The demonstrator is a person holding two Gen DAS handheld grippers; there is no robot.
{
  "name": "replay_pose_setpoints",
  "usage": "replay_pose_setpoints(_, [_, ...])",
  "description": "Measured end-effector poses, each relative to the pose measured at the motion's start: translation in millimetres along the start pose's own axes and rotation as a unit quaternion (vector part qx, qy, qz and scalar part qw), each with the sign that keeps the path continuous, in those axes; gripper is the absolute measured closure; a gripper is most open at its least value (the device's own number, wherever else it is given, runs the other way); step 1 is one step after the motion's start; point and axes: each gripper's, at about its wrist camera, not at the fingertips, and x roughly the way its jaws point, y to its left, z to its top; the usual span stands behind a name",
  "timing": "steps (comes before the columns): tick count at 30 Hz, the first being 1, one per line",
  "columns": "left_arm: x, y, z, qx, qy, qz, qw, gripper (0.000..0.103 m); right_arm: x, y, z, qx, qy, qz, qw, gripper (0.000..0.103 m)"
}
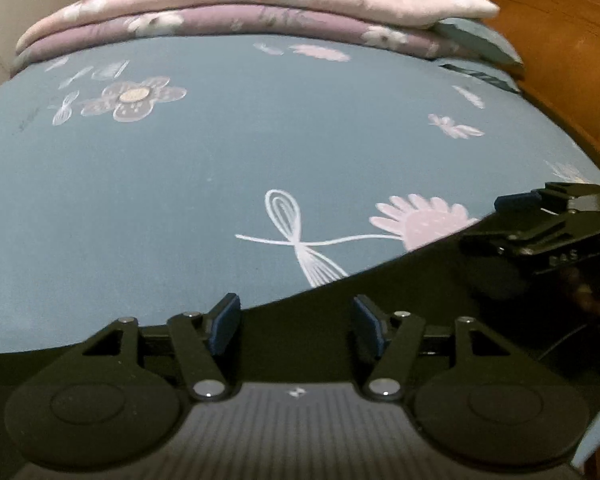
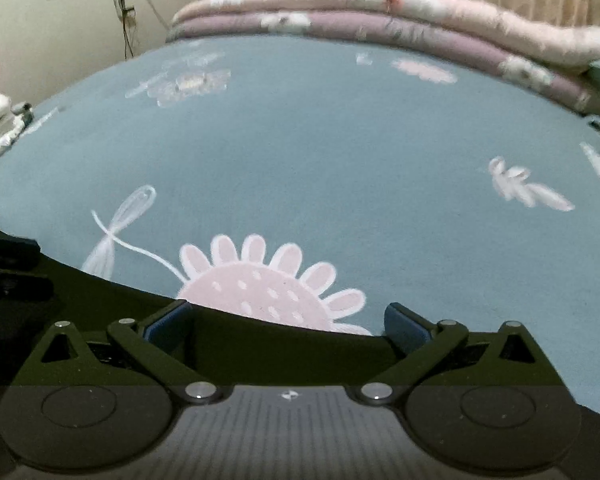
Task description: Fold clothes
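Fingers of the left gripper stand apart over the near edge of a black garment, with nothing pinched between the blue pads. Those of the right gripper are spread wider, likewise bare, poised above the same dark cloth where it meets the blue bedsheet. From the left camera, the right gripper shows at three o'clock. The garment lies along the bottom of both views, from five to eight o'clock. Folded quilts are stacked at twelve o'clock, and a wooden headboard stands at two o'clock.
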Motion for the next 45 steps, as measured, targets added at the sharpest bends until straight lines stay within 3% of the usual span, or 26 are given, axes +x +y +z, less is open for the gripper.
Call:
replay_pose_setpoints(4, [-13.7,5.5,-19.3,0.001,0.017,0.009,0.9998,0.037,-24.7,16.9,-20.2,-0.017,0.007,0.034,0.999,0.000])
replay_pose_setpoints(9, [-4.6,19.2,-41.9,-0.024,0.037,0.036,0.9984,0.037,0.0,31.4,-37.3,-0.051,0.025,0.006,0.998,0.000])
replay_pose_setpoints(14, [4.6,22.6,-35.9,-0.025,0.024,0.044,0.9984,0.033,18.3,25.1,-17.8,-0.039,0.026,-0.002,0.999,0.000])
replay_pose_setpoints(20, [-15.7,18.8,-26.7,-0.010,0.015,0.060,0.9980,0.035,-19.6,21.2,-13.8,-0.032,-0.002,-0.019,0.999,0.000])
replay_pose_setpoints(23, [-24.5,18.8,-32.1,-0.013,0.022,0.055,0.9982,0.034,-53.8,6.6,-26.8,-0.025,-0.022,-0.068,0.997,0.000])
replay_pose_setpoints(28, [-10.7,22.2,-44.1,-0.033,0.052,0.067,0.9958,0.034,-72.3,-50.8,-65.4,0.056,0.000,-0.166,0.985,0.000])
replay_pose_setpoints(33, [-7.4,25.3,-40.7,-0.040,0.059,0.068,0.9951,0.033,-75.9,-103.4,-102.0,0.139,0.025,-0.185,0.973,0.000])
replay_pose_setpoints(37, [-6.6,25.9,-38.1,-0.040,0.068,0.073,0.9942,0.032,-100.1,-117.1,-103.4,0.172,0.030,-0.191,0.966,0.000])
replay_pose_setpoints(43, [-4.7,27.9,-34.4,-0.041,0.077,0.074,0.9935,0.032,-114.6,-145.9,-100.3,0.220,-0.006,-0.193,0.956,0.000])
replay_pose_setpoints(45, [-5.3,29.6,-34.7,-0.044,0.077,0.071,0.9935,0.032,-106.5,-160.8,-109.4,0.242,0.023,-0.218,0.945,0.000])
